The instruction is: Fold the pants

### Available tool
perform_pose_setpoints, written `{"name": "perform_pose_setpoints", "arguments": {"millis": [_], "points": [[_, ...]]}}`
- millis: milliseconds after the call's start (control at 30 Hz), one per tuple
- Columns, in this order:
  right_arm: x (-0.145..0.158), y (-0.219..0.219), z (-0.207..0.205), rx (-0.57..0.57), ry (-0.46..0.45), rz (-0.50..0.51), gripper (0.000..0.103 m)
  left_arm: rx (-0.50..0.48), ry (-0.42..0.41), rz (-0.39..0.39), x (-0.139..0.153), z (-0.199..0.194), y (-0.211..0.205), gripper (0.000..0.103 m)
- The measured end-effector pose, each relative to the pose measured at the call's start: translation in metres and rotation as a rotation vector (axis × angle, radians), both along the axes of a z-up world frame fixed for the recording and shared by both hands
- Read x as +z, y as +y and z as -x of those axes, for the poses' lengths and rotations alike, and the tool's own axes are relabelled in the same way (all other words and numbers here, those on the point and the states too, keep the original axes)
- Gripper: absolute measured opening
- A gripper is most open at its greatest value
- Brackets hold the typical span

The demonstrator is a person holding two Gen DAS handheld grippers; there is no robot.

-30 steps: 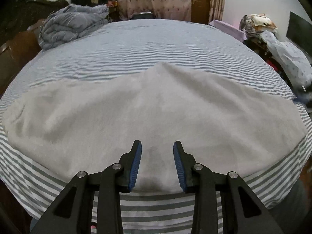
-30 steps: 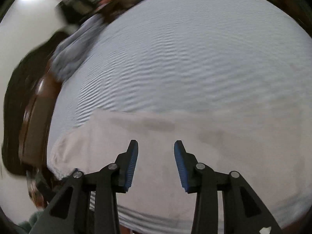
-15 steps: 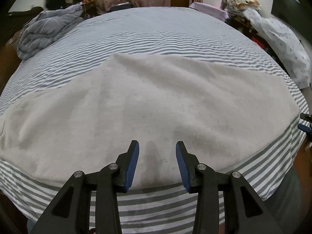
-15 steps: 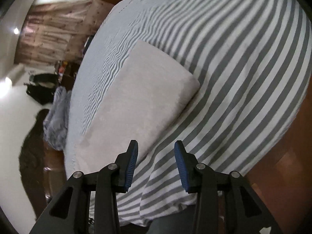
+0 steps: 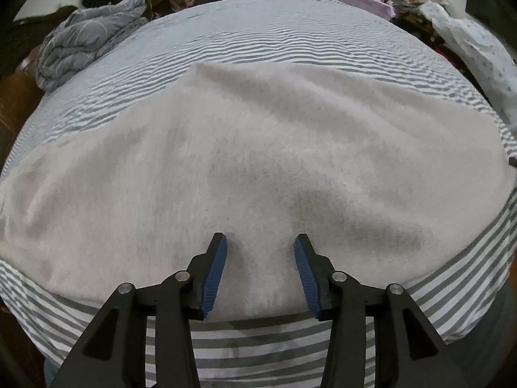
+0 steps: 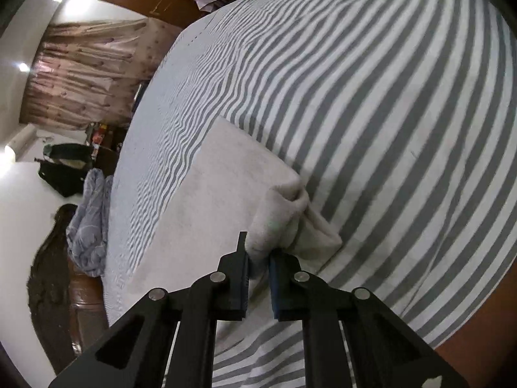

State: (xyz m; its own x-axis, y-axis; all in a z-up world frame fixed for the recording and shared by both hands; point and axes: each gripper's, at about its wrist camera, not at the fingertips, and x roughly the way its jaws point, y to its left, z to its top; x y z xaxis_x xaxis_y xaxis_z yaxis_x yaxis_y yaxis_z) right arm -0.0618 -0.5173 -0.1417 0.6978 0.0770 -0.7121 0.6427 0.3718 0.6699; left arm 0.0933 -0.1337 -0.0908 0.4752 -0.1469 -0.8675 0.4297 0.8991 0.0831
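The pale fleecy pants [image 5: 258,148] lie spread flat across the near part of the grey-and-white striped bed [image 5: 258,32]. Over their near hem, the left gripper [image 5: 260,252] tilts steeply down with its jaws apart and widening, nothing between them but the cloth below. At the pants' right end, the right gripper [image 6: 258,260], rolled sideways and angled down, is closing on a bunched corner, pads pinching the fabric.
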Motion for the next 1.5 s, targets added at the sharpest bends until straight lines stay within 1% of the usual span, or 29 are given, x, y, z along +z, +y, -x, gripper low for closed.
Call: {"name": "perform_pose_setpoints", "arguments": {"millis": [67, 167, 300, 367, 400, 433, 467, 500, 567, 633, 667, 700, 733, 833, 967, 1033, 1067, 1133, 1233, 1367, 1467, 1500], "points": [[-0.002, 0.003, -0.004, 0.008, 0.014, 0.003, 0.011, -0.004, -0.007, -0.011, -0.001, 0.000, -0.001, 0.047], [-0.008, 0.001, 0.004, 0.008, 0.011, -0.026, 0.012, -0.004, -0.010, -0.019, -0.002, -0.002, -0.001, 0.047], [-0.014, 0.003, 0.017, 0.004, -0.031, -0.070, 0.015, -0.008, -0.017, -0.030, -0.003, -0.002, -0.001, 0.048], [-0.015, 0.002, 0.025, -0.012, -0.051, -0.080, 0.021, -0.010, -0.021, -0.037, -0.003, -0.002, -0.002, 0.048], [-0.014, 0.003, 0.030, -0.026, -0.058, -0.079, 0.029, -0.011, -0.022, -0.039, -0.002, -0.002, -0.003, 0.048], [-0.014, 0.002, 0.036, -0.036, -0.058, -0.075, 0.043, -0.009, -0.021, -0.040, -0.002, -0.003, -0.003, 0.048], [-0.014, 0.001, 0.042, -0.050, -0.053, -0.066, 0.048, -0.008, -0.020, -0.039, -0.002, -0.003, -0.003, 0.048], [-0.015, 0.001, 0.046, -0.059, -0.054, -0.060, 0.049, -0.009, -0.021, -0.039, -0.002, -0.003, -0.003, 0.048], [-0.019, 0.003, 0.048, -0.039, -0.088, -0.087, 0.049, -0.008, -0.023, -0.039, -0.002, -0.002, -0.003, 0.048], [-0.024, 0.004, 0.046, -0.030, -0.102, -0.103, 0.049, -0.008, -0.024, -0.041, -0.002, -0.002, -0.003, 0.049], [-0.027, 0.004, 0.044, -0.027, -0.117, -0.114, 0.047, -0.007, -0.025, -0.043, -0.002, -0.002, -0.003, 0.050], [-0.031, 0.004, 0.042, -0.022, -0.140, -0.132, 0.040, -0.004, -0.025, -0.045, -0.002, -0.003, -0.003, 0.051], [-0.035, 0.004, 0.040, -0.019, -0.162, -0.150, 0.037, -0.002, -0.025, -0.046, -0.003, -0.003, -0.003, 0.052], [-0.044, 0.005, 0.032, -0.021, -0.168, -0.152, 0.037, 0.005, -0.021, -0.045, -0.003, -0.004, -0.001, 0.054], [-0.050, 0.000, 0.037, -0.057, -0.217, -0.171, 0.035, 0.006, -0.019, -0.045, -0.003, -0.004, 0.000, 0.055], [-0.052, -0.001, 0.044, -0.048, -0.210, -0.158, 0.029, 0.008, -0.018, -0.043, -0.004, -0.005, 0.001, 0.055], [-0.052, 0.000, 0.044, -0.036, -0.205, -0.151, 0.028, 0.008, -0.021, -0.043, -0.004, -0.005, 0.001, 0.055], [-0.052, 0.000, 0.043, -0.023, -0.211, -0.138, 0.028, 0.007, -0.025, -0.046, -0.004, -0.004, 0.001, 0.056], [-0.052, -0.004, 0.039, -0.038, -0.233, -0.149, 0.029, 0.004, -0.031, -0.053, -0.005, -0.004, 0.001, 0.056], [-0.045, -0.008, 0.024, -0.040, -0.237, -0.126, 0.029, 0.009, -0.031, -0.052, -0.005, -0.005, 0.000, 0.057], [-0.047, -0.009, 0.021, -0.055, -0.230, -0.128, 0.029, 0.009, -0.043, -0.054, -0.007, -0.003, 0.000, 0.058], [-0.045, -0.009, 0.020, -0.060, -0.222, -0.124, 0.026, 0.009, -0.045, -0.053, -0.007, -0.003, 0.000, 0.058]]}}
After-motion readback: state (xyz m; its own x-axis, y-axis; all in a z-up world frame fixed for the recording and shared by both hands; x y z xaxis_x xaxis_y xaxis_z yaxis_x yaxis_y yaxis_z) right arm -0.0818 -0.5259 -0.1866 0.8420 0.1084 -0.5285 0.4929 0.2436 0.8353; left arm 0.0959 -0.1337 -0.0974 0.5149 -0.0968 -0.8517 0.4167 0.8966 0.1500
